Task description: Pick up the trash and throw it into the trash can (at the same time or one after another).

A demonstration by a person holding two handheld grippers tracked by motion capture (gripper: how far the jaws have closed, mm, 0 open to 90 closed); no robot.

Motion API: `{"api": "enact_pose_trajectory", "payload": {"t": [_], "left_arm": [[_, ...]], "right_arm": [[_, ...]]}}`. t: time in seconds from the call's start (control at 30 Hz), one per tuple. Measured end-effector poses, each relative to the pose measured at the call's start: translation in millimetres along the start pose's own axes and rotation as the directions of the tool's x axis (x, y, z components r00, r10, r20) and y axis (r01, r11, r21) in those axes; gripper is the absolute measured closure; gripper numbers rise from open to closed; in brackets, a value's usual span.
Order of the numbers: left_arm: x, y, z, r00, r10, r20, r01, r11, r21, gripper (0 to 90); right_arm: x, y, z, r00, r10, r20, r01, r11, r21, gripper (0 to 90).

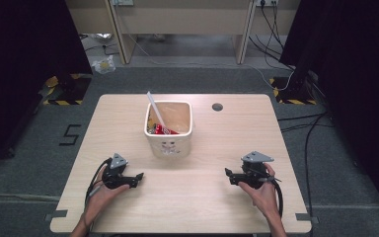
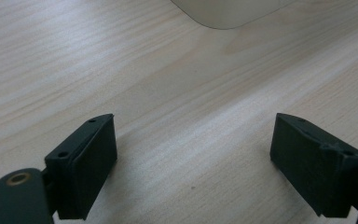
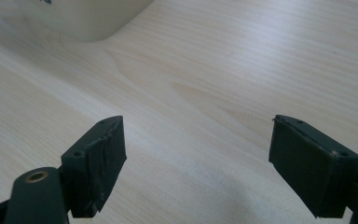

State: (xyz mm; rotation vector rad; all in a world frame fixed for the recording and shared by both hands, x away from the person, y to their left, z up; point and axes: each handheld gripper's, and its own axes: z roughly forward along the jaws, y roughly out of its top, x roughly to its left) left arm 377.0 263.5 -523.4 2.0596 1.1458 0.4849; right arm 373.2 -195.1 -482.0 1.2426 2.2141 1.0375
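The left gripper [image 1: 137, 177] lies low over the near left part of the table [image 1: 217, 197], held in the person's left hand [image 1: 101, 193], with its fingers aimed toward the middle of the table. In the left gripper view its fingers [image 2: 85, 163] stand wide apart with bare wood between them; they hold nothing and nothing touches them. A rounded cream corner of the container [image 2: 226, 11] sits beyond the fingertips, ahead and slightly toward the right-hand finger, well clear of both.

In the high view, the container [image 1: 169, 143] stands between the two grippers and farther up the table than either set of fingertips, apart from both. It is a cream square tub, upright, with printed marks on its near wall. Inside it lies a red packet [image 1: 164, 130], and a white straw-like stick [image 1: 156, 109] leans out over its far left rim. A small dark round hole [image 1: 217, 106] marks the table beyond the container.

The right gripper [image 1: 227, 173] sits over the near right part of the table in the right hand [image 1: 261, 190], fingers pointing toward the left gripper. In the right gripper view its fingers [image 3: 98, 163] are likewise spread wide and empty, over bare wood. The container's lower corner [image 3: 88, 18] shows ahead of the left-hand finger, well apart from it.
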Motion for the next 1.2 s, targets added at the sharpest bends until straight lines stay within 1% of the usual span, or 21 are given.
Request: {"api": "enact_pose_trajectory", "payload": {"t": [0.17,0.27,0.37,0.5,0.73,0.83,0.87,0.9,0.97,1.17,1.2], "left_arm": [[0.0,0.0,0.0,1.0,0.0,0.0,0.0,1.0,0.0,13.6],[0.0,0.0,0.0,1.0,0.0,0.0,0.0,1.0,0.0,13.6],[0.0,0.0,0.0,1.0,0.0,0.0,0.0,1.0,0.0,13.6],[0.0,0.0,0.0,1.0,0.0,0.0,0.0,1.0,0.0,13.6],[0.0,0.0,0.0,1.0,0.0,0.0,0.0,1.0,0.0,13.6],[0.0,0.0,0.0,1.0,0.0,0.0,0.0,1.0,0.0,13.6],[0.0,0.0,0.0,1.0,0.0,0.0,0.0,1.0,0.0,13.6],[0.0,0.0,0.0,1.0,0.0,0.0,0.0,1.0,0.0,13.6],[0.0,0.0,0.0,1.0,0.0,0.0,0.0,1.0,0.0,13.6],[0.0,0.0,0.0,1.0,0.0,0.0,0.0,1.0,0.0,13.6],[0.0,0.0,0.0,1.0,0.0,0.0,0.0,1.0,0.0,13.6]], "right_arm": [[-0.2,-7.2,1.2,1.0,0.007,-0.004,-0.007,1.0,0.013,18.8],[-0.2,-12.0,1.2,1.0,0.003,0.004,-0.003,1.0,0.03,18.4],[-0.3,-16.3,1.5,1.0,0.006,0.004,-0.007,1.0,0.03,18.4],[0.6,-23.1,2.5,1.0,0.008,0.0,-0.008,0.999,0.048,18.3],[1.4,-31.6,2.7,0.9998,0.014,0.011,-0.015,0.998,0.068,18.1],[1.6,-35.2,4.7,0.9999,0.011,0.012,-0.012,0.997,0.079,17.9],[2.4,-35.7,5.3,0.9998,0.007,0.02,-0.009,0.996,0.088,17.6],[2.6,-36.0,5.5,0.9995,-0.007,0.032,0.004,0.996,0.093,16.8],[3.0,-35.9,5.9,0.9993,-0.013,0.035,0.009,0.996,0.092,16.5],[4.5,-37.1,7.4,0.9992,-0.004,0.04,0.001,0.997,0.079,14.5],[5.2,-38.3,7.8,0.9992,-0.001,0.04,-0.002,0.998,0.068,13.4]]}}
